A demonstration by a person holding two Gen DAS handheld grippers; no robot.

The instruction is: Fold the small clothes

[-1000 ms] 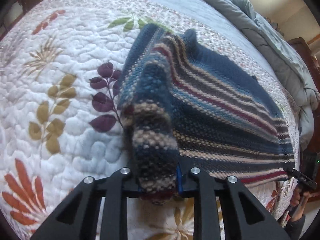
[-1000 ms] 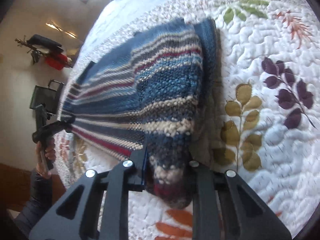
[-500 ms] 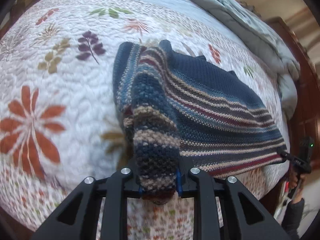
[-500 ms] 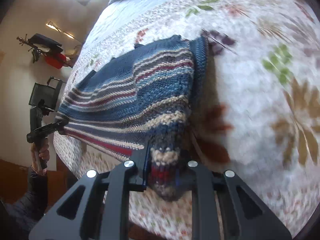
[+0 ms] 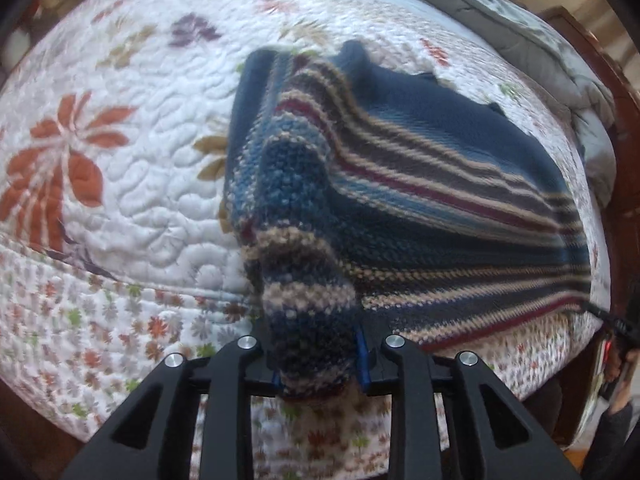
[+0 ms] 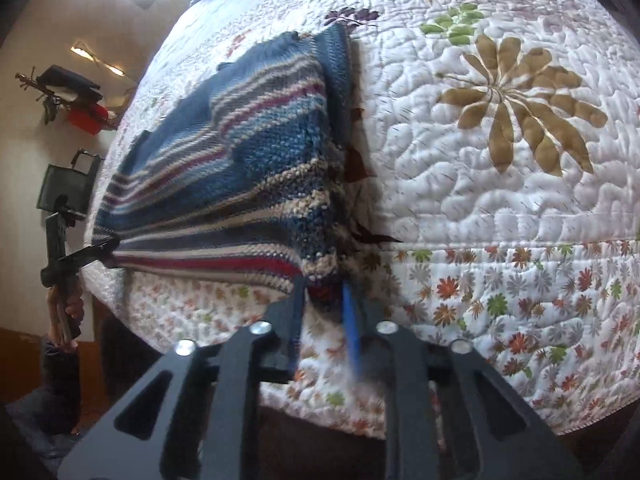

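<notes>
A small striped knit sweater (image 5: 420, 208), blue with tan and red bands, is stretched over the near edge of the quilted bed (image 5: 132, 200). My left gripper (image 5: 318, 364) is shut on one hem corner of it. My right gripper (image 6: 324, 300) holds the other hem corner (image 6: 320, 276) between its fingers, with only the knit's tip in them. The sweater also shows in the right wrist view (image 6: 248, 168). Each view shows the other gripper pinching the far corner: the right one in the left wrist view (image 5: 608, 320), the left one in the right wrist view (image 6: 80, 256).
The floral quilt (image 6: 500, 160) covers the bed, its border hanging over the edge (image 6: 520, 280). A grey duvet (image 5: 520, 32) is bunched at the far side. A wooden bed frame (image 5: 592, 60) stands at the right. A wall shelf (image 6: 68, 92) is at the left.
Both grippers have pulled the sweater back towards the bed's near edge. The hem now hangs past the quilt's border, and less knit sits between the right fingers.
</notes>
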